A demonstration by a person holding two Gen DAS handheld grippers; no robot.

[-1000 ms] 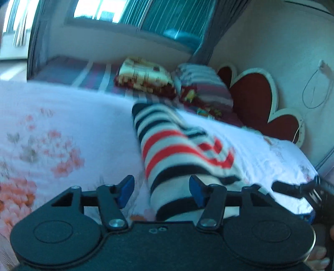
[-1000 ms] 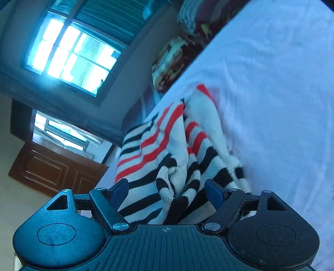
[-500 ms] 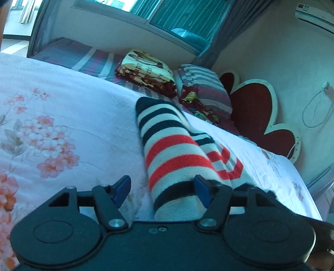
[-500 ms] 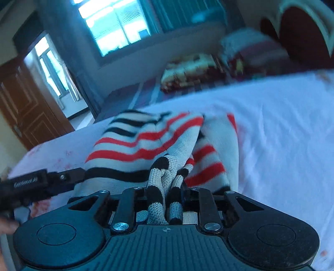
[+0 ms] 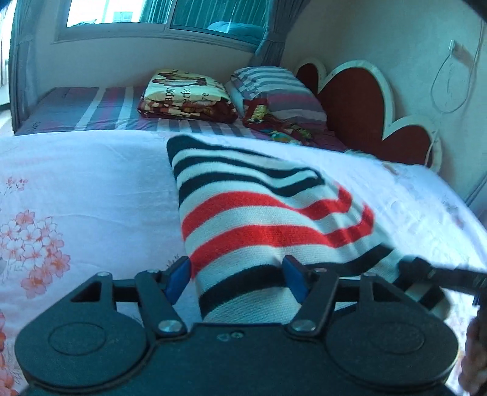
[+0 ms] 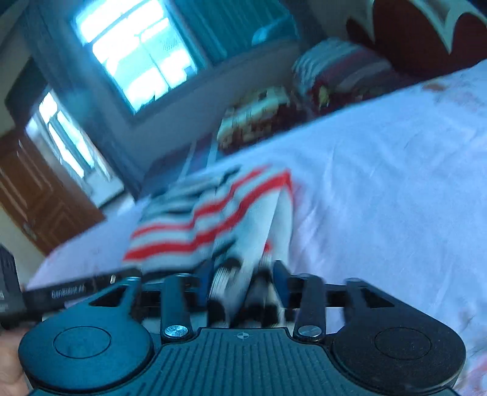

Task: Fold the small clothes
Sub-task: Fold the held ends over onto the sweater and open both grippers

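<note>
A small knit garment with black, white and red stripes (image 5: 261,219) lies on the white floral bedsheet (image 5: 76,195). My left gripper (image 5: 237,280) is open, its blue pads astride the garment's near hem without pinching it. My right gripper (image 6: 243,283) is closed on bunched striped fabric (image 6: 210,219) at the garment's right edge, and the view is motion-blurred. The right gripper's arm also shows at the lower right of the left wrist view (image 5: 438,274).
Folded blankets (image 5: 185,94) and a striped pillow (image 5: 280,91) lie at the head of the bed, by a red heart-shaped headboard (image 5: 359,103). A window (image 5: 164,12) is behind. A wooden door (image 6: 36,207) is at the left in the right wrist view.
My right gripper shut on the bunched edge of the garment and is pulling it, spreading the fabric wider. My left gripper stayed open over the near hem.
</note>
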